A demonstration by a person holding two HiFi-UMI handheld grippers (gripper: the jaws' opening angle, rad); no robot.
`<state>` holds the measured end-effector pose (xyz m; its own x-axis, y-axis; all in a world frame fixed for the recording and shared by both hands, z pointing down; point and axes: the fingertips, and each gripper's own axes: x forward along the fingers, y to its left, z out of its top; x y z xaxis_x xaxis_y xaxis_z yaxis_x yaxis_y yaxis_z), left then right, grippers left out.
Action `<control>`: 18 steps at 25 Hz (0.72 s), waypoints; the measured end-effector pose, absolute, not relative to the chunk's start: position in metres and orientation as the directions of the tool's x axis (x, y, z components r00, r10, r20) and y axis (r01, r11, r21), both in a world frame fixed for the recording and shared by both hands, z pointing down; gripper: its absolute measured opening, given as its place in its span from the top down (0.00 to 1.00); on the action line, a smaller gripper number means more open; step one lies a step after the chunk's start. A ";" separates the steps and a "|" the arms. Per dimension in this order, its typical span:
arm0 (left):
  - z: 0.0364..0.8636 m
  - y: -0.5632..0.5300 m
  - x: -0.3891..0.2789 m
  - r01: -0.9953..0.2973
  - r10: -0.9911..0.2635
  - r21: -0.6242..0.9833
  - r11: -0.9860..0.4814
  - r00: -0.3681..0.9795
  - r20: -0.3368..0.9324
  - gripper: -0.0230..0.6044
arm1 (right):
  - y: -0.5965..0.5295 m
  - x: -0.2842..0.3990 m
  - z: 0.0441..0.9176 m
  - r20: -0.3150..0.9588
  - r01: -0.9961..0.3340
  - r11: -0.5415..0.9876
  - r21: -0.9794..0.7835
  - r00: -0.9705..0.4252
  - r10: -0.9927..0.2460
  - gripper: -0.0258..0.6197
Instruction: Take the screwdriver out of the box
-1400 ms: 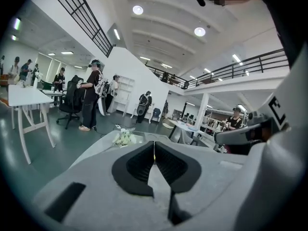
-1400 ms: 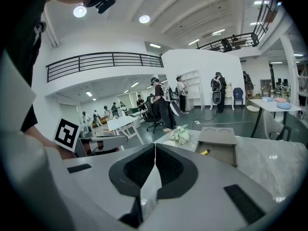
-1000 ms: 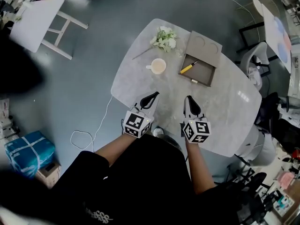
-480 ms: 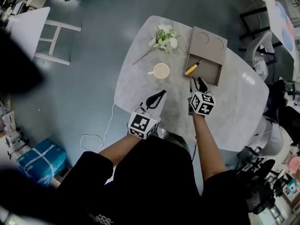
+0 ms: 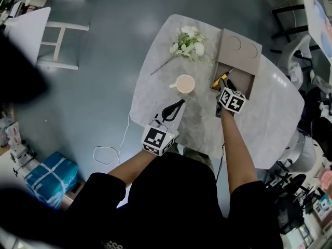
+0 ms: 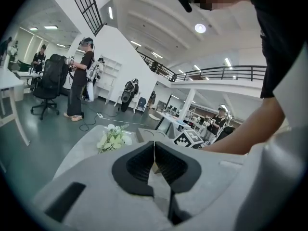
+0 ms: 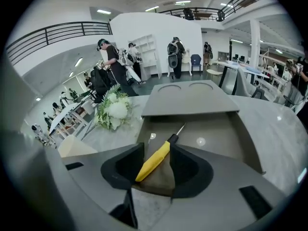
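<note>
A yellow-handled screwdriver lies in the open brown box on the far right of the marble table. My right gripper points steeply down into the box. Its jaws are opening. In the right gripper view the screwdriver lies between the jaws of the right gripper, and the pads do not press on it. My left gripper hovers over the near part of the table, and in its own view the left gripper is shut and empty.
A cup stands left of the box, close to my right gripper. A bunch of white flowers lies behind the cup. The box lid lies flat on the far side. People stand in the room beyond.
My right gripper has moved from the table's near edge forward and down to the box, and its jaws have opened. The left gripper has shifted slightly forward.
</note>
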<state>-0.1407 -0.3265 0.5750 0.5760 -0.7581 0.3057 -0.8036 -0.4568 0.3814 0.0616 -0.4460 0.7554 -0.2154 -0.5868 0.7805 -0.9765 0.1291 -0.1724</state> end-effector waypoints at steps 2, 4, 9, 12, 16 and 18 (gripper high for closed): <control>0.577 -0.328 -0.144 -0.805 -0.751 0.366 -0.467 0.580 0.317 0.94 | -0.450 0.063 0.766 0.800 -0.979 0.101 -0.176 -0.202 -0.564 0.74; 0.577 -0.332 -0.145 -0.801 -0.744 0.361 -0.477 0.587 0.319 0.94 | -0.454 0.066 0.774 0.821 -0.983 0.070 -0.168 -0.178 -0.542 0.74; 0.584 -0.344 -0.151 -0.803 -0.743 0.368 -0.468 0.583 0.328 0.94 | -0.458 0.074 0.787 0.872 -0.994 0.008 -0.107 -0.098 -0.479 0.73; 0.585 -0.351 -0.154 -0.810 -0.751 0.372 -0.453 0.571 0.331 0.94 | -0.458 0.074 0.791 0.897 -0.997 0.014 -0.076 -0.075 -0.435 0.73; 0.587 -0.351 -0.153 -0.807 -0.747 0.378 -0.453 0.575 0.334 0.94 | -0.458 0.075 0.794 0.916 -0.998 0.014 -0.059 -0.060 -0.397 0.73; 0.588 -0.350 -0.153 -0.805 -0.744 0.380 -0.455 0.579 0.335 0.94 | -0.457 0.076 0.796 0.923 -0.997 0.002 -0.071 -0.067 -0.380 0.73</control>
